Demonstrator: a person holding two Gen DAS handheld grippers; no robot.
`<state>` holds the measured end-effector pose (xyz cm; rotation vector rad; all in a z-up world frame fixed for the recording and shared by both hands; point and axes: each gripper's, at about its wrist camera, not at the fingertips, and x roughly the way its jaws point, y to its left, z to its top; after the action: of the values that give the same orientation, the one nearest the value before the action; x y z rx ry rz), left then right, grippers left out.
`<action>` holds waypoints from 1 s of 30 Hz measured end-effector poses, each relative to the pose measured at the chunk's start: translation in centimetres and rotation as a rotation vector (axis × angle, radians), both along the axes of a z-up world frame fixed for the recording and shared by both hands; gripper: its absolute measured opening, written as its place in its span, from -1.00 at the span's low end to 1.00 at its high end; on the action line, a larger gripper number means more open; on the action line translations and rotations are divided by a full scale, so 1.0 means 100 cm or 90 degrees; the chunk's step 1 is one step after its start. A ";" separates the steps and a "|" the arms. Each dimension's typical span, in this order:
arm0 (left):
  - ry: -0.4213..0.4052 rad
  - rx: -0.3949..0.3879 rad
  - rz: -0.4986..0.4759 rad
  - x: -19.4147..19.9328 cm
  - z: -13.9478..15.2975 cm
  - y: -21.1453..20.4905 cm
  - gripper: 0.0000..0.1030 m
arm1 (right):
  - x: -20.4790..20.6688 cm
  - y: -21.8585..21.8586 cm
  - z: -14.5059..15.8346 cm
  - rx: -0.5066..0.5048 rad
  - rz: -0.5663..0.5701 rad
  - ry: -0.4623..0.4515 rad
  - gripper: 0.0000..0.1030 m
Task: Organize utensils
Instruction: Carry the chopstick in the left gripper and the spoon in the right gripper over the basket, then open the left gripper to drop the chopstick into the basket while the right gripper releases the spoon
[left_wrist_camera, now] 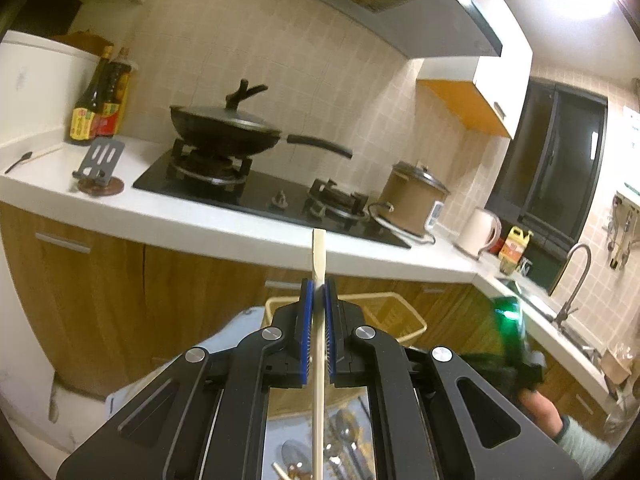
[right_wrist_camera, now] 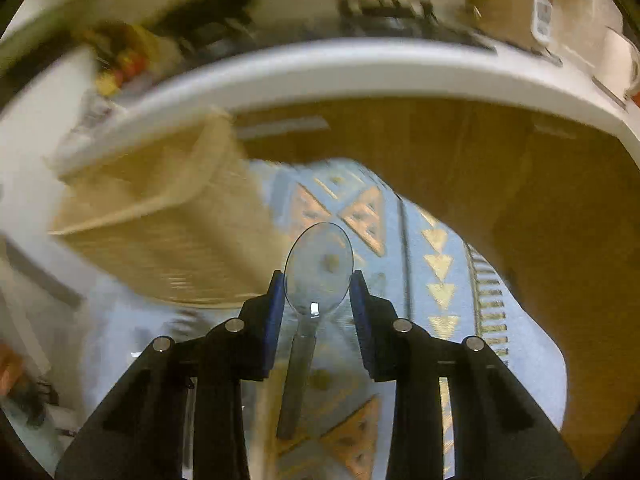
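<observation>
My left gripper (left_wrist_camera: 319,294) is shut on a pale wooden chopstick (left_wrist_camera: 318,260), which runs up between the blue pads and sticks out past them. Below it, metal spoons (left_wrist_camera: 347,434) lie on a patterned cloth. My right gripper (right_wrist_camera: 318,284) is shut on the bowl of a clear plastic spoon (right_wrist_camera: 319,266); its handle trails back between the fingers, above the blue patterned cloth (right_wrist_camera: 400,264). A woven basket (right_wrist_camera: 160,220) sits to the left of the right gripper and also shows beyond the left gripper as a basket (left_wrist_camera: 400,312). The right wrist view is blurred.
A white counter (left_wrist_camera: 224,228) runs across, over wooden cabinet doors (left_wrist_camera: 120,280). On it are a hob with a lidded wok (left_wrist_camera: 228,128), a rice cooker (left_wrist_camera: 416,204), a kettle (left_wrist_camera: 478,232), sauce bottles (left_wrist_camera: 100,100), a slotted spatula (left_wrist_camera: 102,160) and a black spoon (left_wrist_camera: 18,162). A sink tap (left_wrist_camera: 576,276) stands at right.
</observation>
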<state>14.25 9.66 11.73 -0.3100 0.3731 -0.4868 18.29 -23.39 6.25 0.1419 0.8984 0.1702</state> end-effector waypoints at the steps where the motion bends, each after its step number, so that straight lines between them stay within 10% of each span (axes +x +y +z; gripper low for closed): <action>1: -0.007 -0.004 0.001 0.001 0.004 -0.001 -0.93 | -0.009 0.000 0.010 0.014 0.011 -0.025 -0.42; 14: -0.124 -0.017 0.048 0.026 0.062 -0.027 -0.93 | -0.007 0.007 0.131 0.151 0.057 -0.287 -0.42; 30: -0.132 0.008 0.233 0.073 0.006 -0.046 -0.93 | 0.037 0.027 0.082 0.000 -0.004 -0.311 -0.41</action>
<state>21.51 5.10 12.37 -0.3046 0.1122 -0.1549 22.04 -20.71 14.46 0.0965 0.4115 0.1880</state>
